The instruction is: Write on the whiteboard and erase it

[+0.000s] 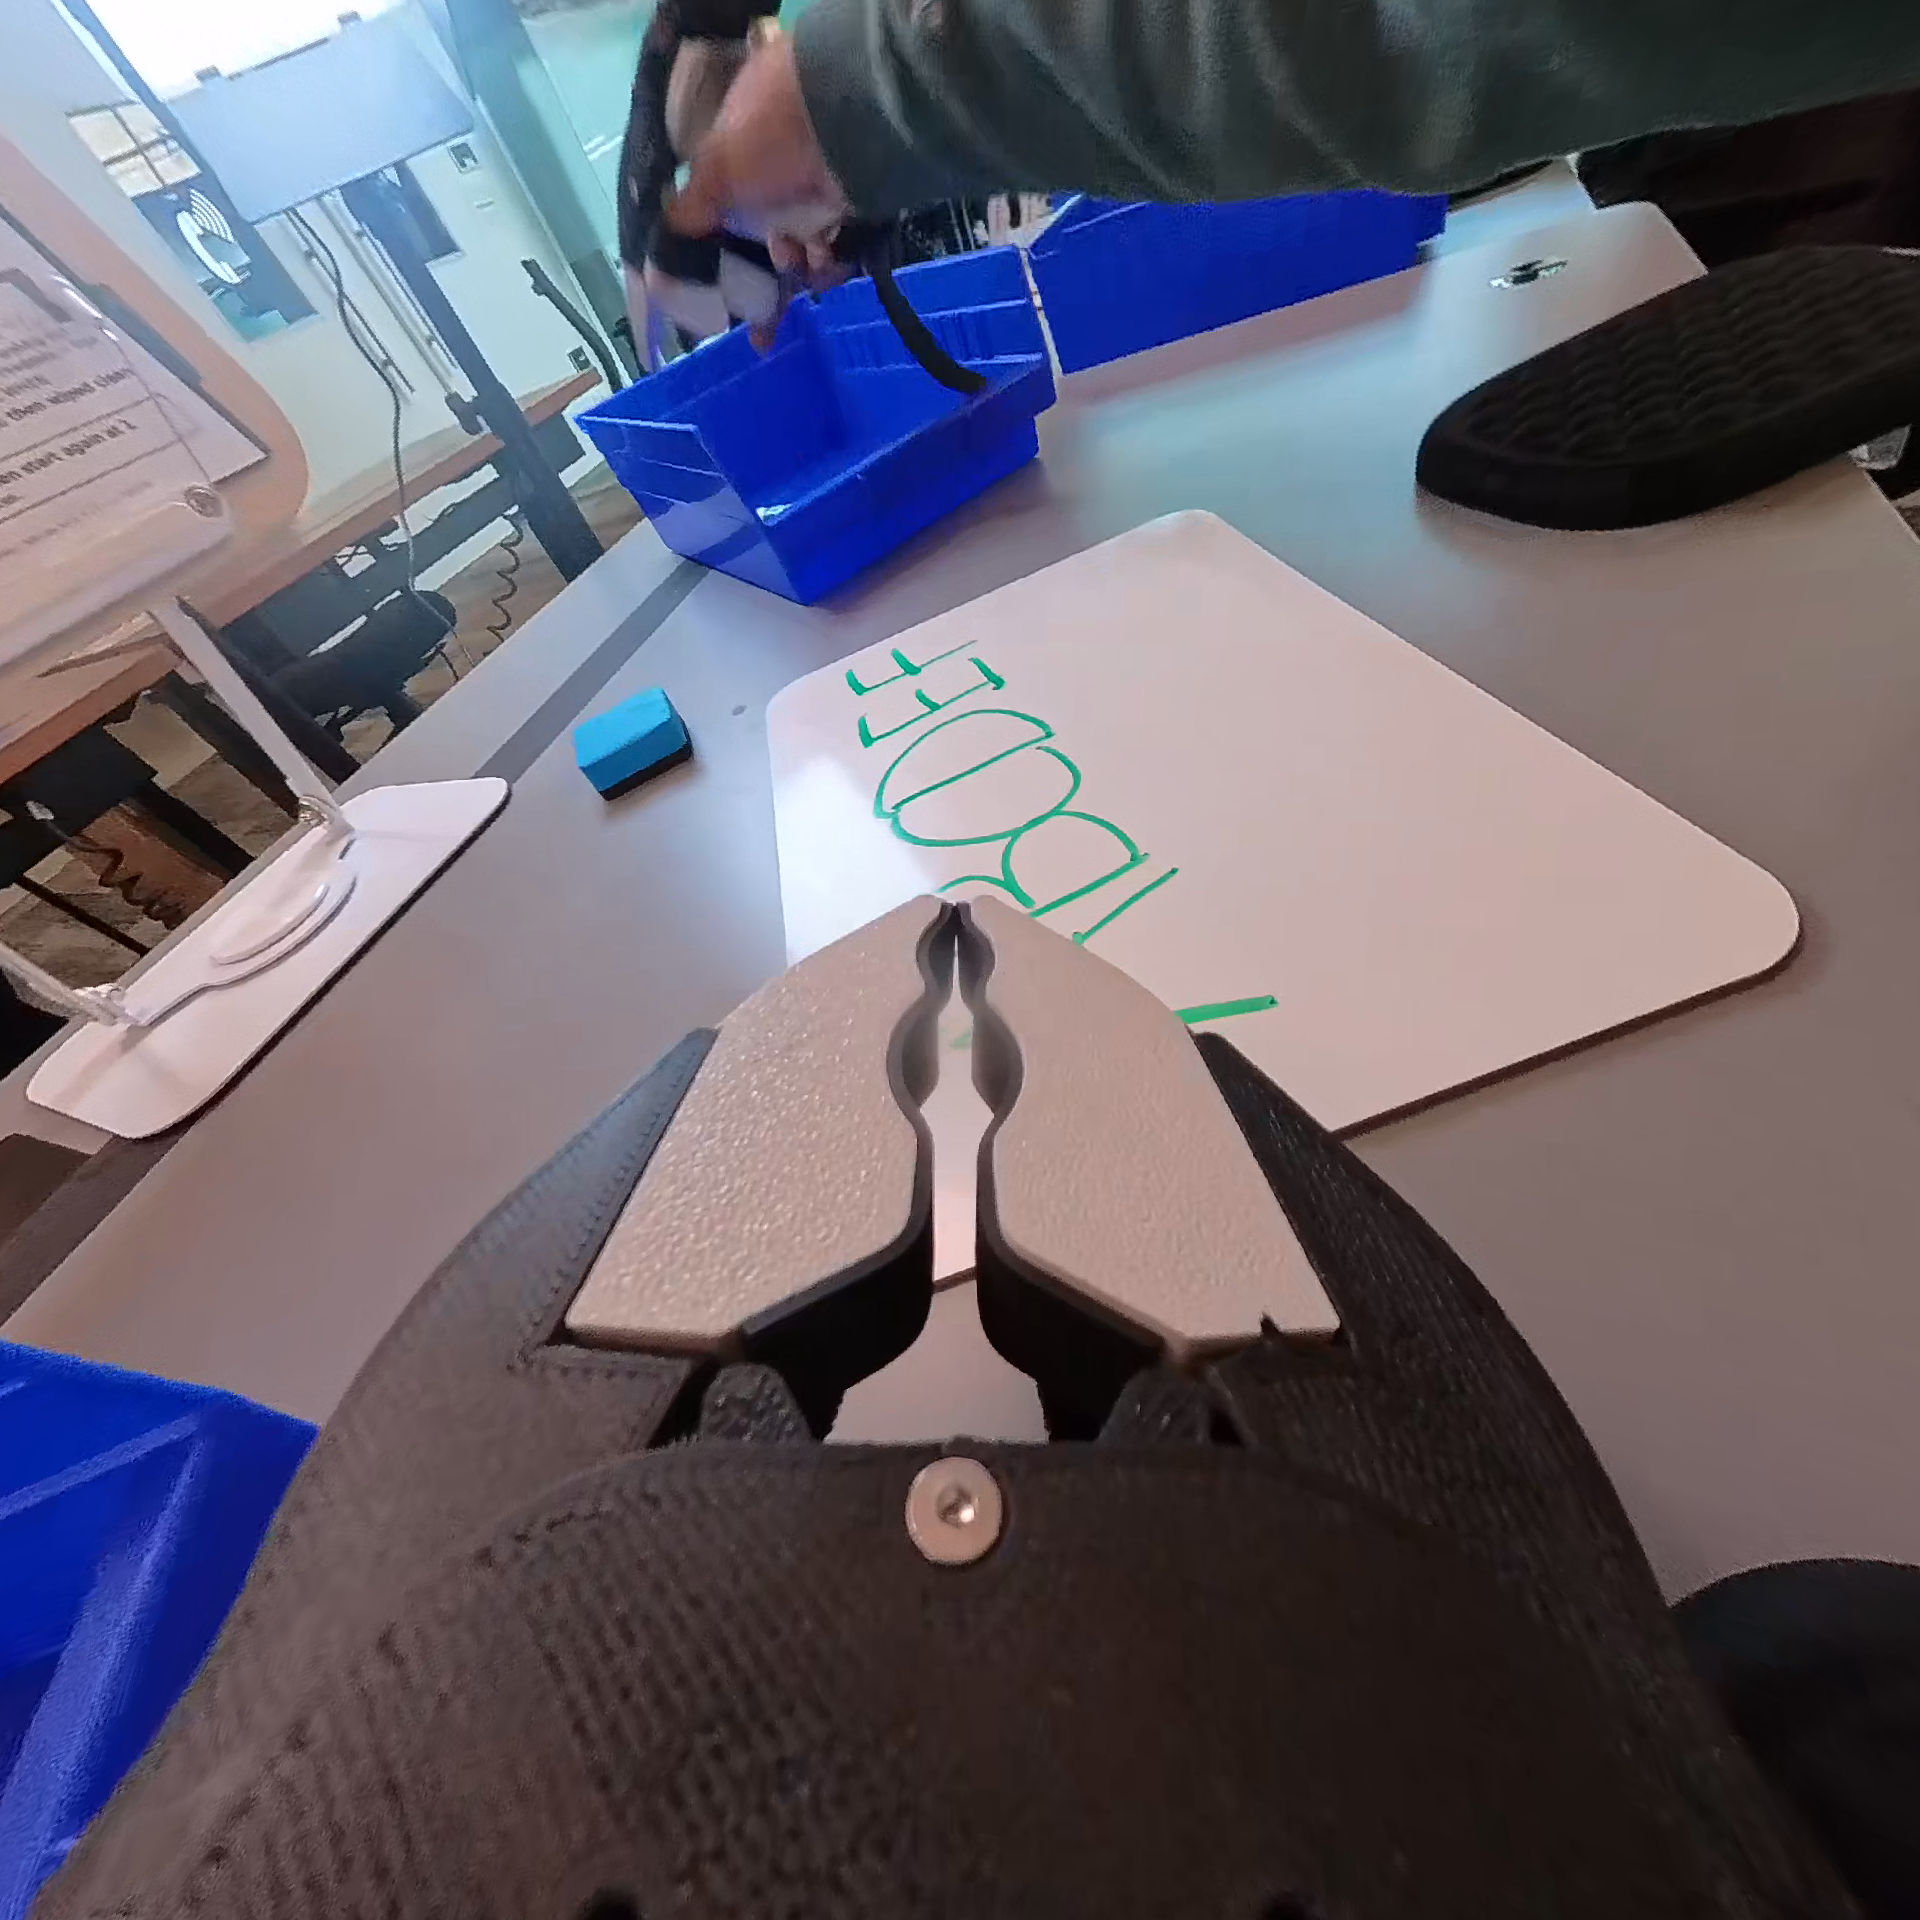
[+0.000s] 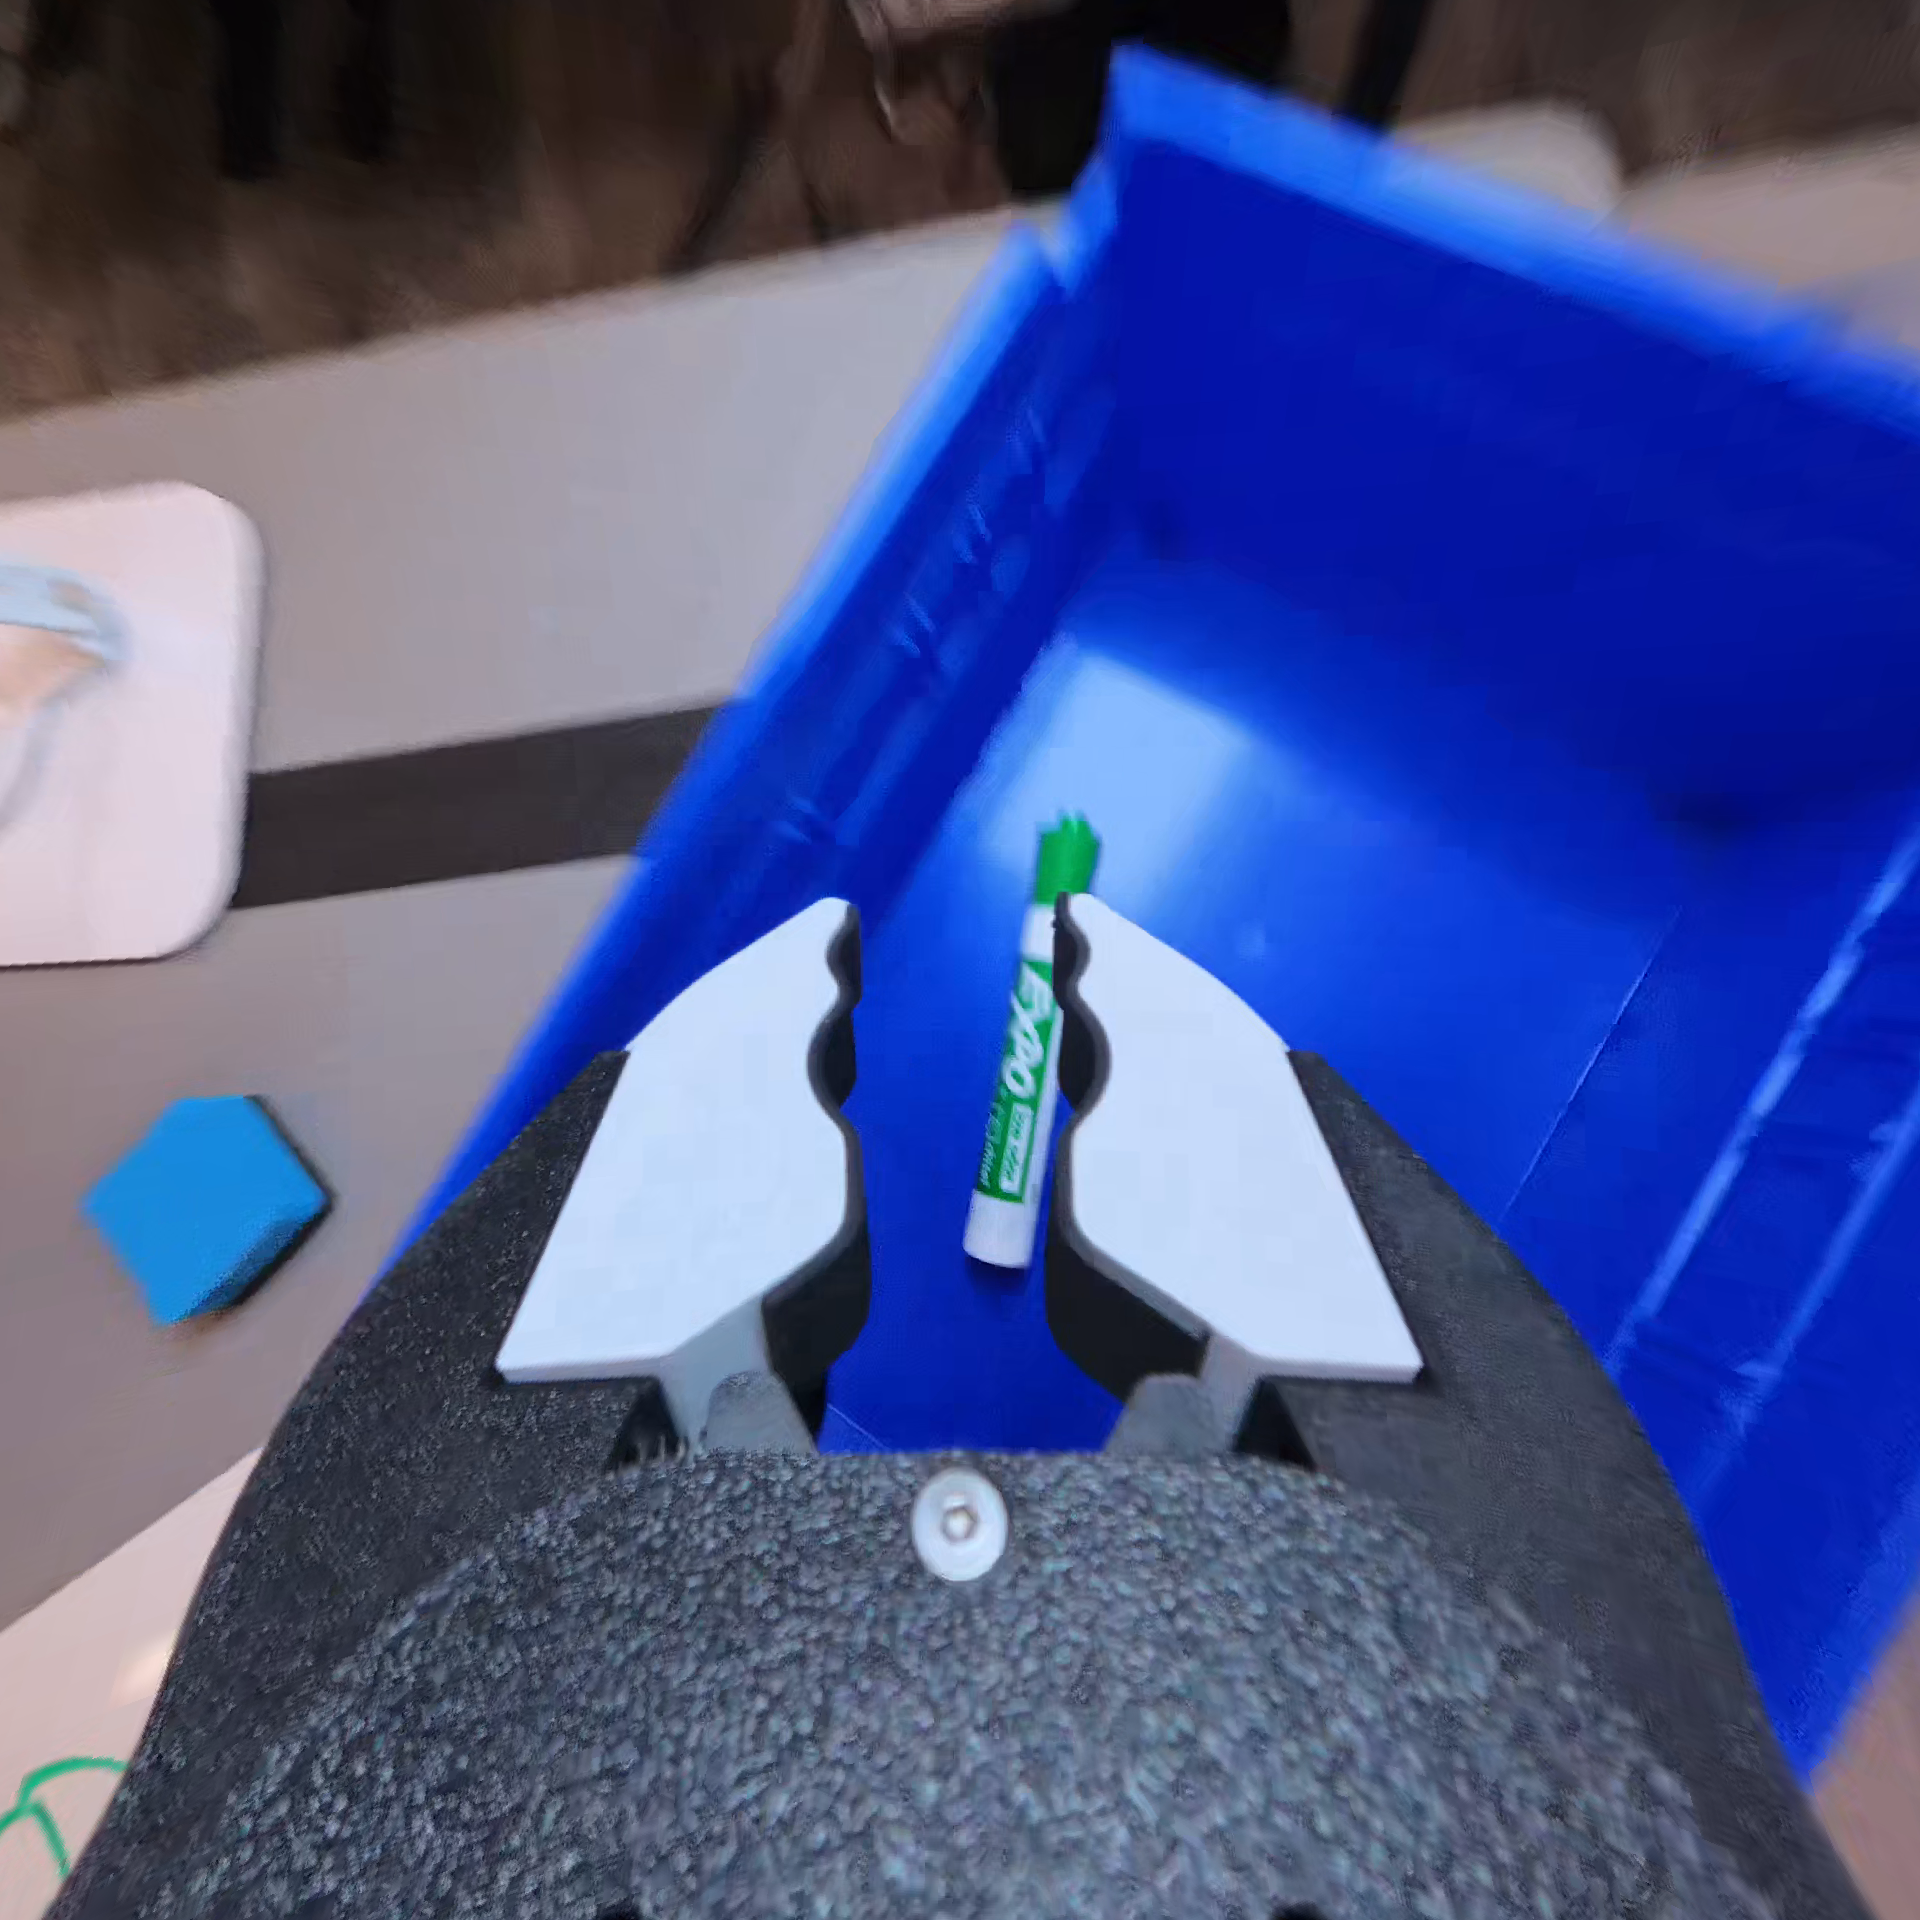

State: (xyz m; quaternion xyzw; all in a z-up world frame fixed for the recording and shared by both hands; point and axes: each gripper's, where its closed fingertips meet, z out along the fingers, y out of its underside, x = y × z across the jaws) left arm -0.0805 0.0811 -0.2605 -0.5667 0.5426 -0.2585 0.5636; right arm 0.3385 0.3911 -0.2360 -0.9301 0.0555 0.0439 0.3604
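- Right wrist view: right hand-held gripper (image 2: pixel 958 914) over the open blue plastic bin (image 2: pixel 1507 644), jaws apart, gripping nothing; one green-capped white marker (image 2: pixel 1023 1049) lies on the bin floor.
- Left hand-held gripper (image 1: pixel 958 914) has its jaws together, empty, above the near edge of the white rounded whiteboard (image 1: pixel 1403 831) on the grey table (image 1: pixel 520 987).
- One blue foam eraser (image 1: pixel 632 742) lies just left of the whiteboard.
- Green writing is present, not yet erased.
- Risk: a one-handed wipe may slide the unpinned whiteboard.
- Count: three blue bins visible, one whiteboard.
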